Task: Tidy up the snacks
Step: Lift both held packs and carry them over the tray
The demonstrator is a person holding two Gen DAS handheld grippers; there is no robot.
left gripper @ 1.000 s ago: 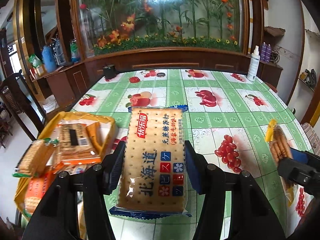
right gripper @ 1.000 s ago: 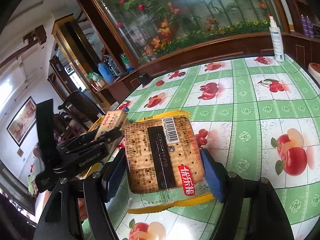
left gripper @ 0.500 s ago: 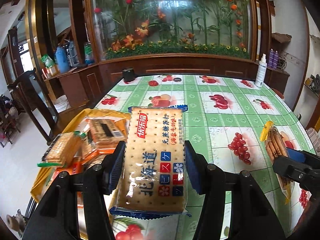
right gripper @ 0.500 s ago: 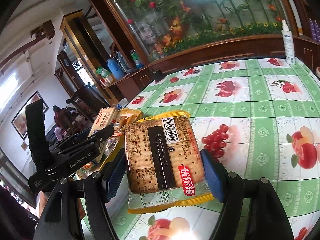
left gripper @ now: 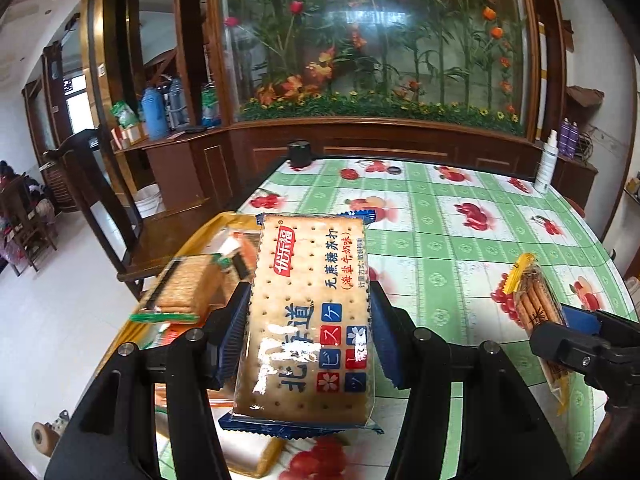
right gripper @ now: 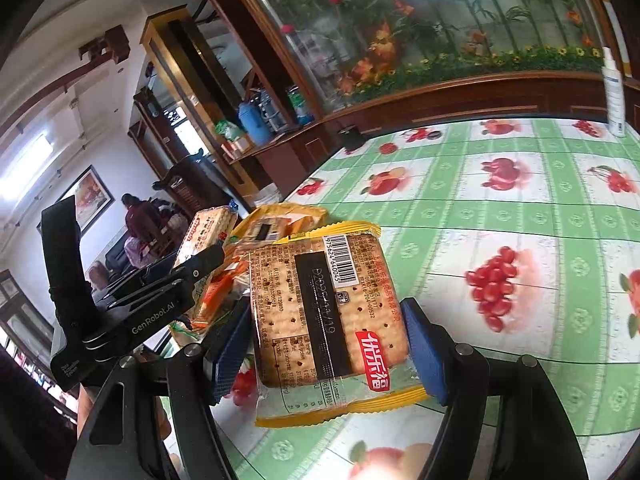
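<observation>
Left gripper (left gripper: 308, 332): I grip the blue cracker pack (left gripper: 308, 320).
Right gripper (right gripper: 328, 340): I clamp the yellow cracker pack (right gripper: 324, 316).
Done: some snacks sit in the yellow bag (left gripper: 208, 236).
Left: both packs, I judge.

A family home's dining room is showing here: a bench (left gripper: 460, 232) wearing a fruit-printed green check oilcloth, a dark wooden cabinet wall (left gripper: 360, 148) framing a flower display (left gripper: 380, 40) at 12 o'clock, and people sitting (right gripper: 138, 232) at 9 o'clock.
</observation>
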